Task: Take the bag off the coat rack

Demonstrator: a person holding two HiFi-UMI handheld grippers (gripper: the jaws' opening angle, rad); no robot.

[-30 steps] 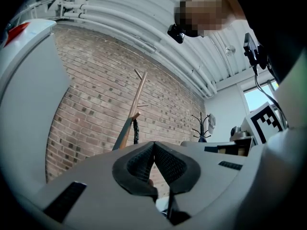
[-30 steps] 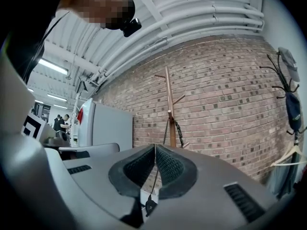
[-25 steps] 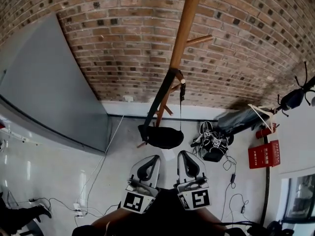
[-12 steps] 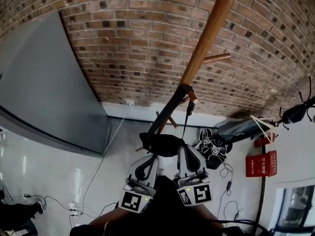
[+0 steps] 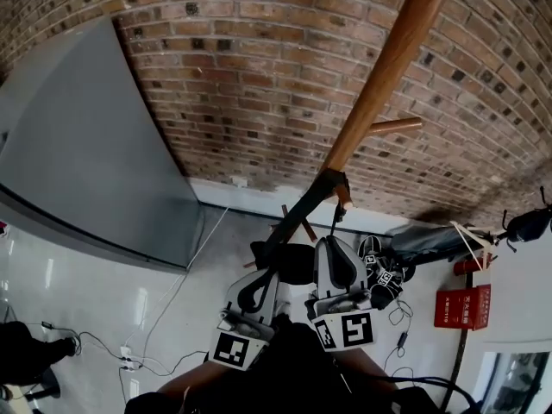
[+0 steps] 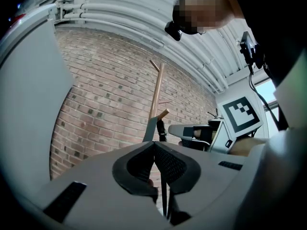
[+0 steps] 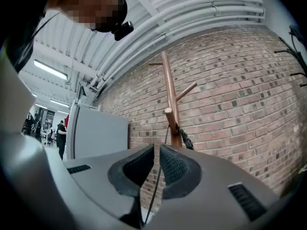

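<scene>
A wooden coat rack (image 5: 379,76) leans across the head view in front of the brick wall. From a low peg hangs a black bag (image 5: 293,261) by a broad dark strap (image 5: 297,214) and a thin strap (image 5: 333,218). My left gripper (image 5: 267,274) is shut just below the bag. To its right, my right gripper (image 5: 329,243) is shut beside the bag, its tip at the thin strap's lower end. In the left gripper view the shut left gripper (image 6: 154,145) points up at the rack (image 6: 156,90). The right gripper (image 7: 156,148) faces the pole (image 7: 169,95), with the strap (image 7: 184,140) just beyond.
A grey partition panel (image 5: 78,145) stands at the left against the brick wall (image 5: 259,59). On the floor lie black gear (image 5: 379,270), a red box (image 5: 461,304) and cables (image 5: 164,317). A person's dark shoe (image 5: 26,360) shows at the lower left.
The view has closed in on the rack. Both grippers have risen toward the bag, from well below it to right under and beside it, jaws still closed.
</scene>
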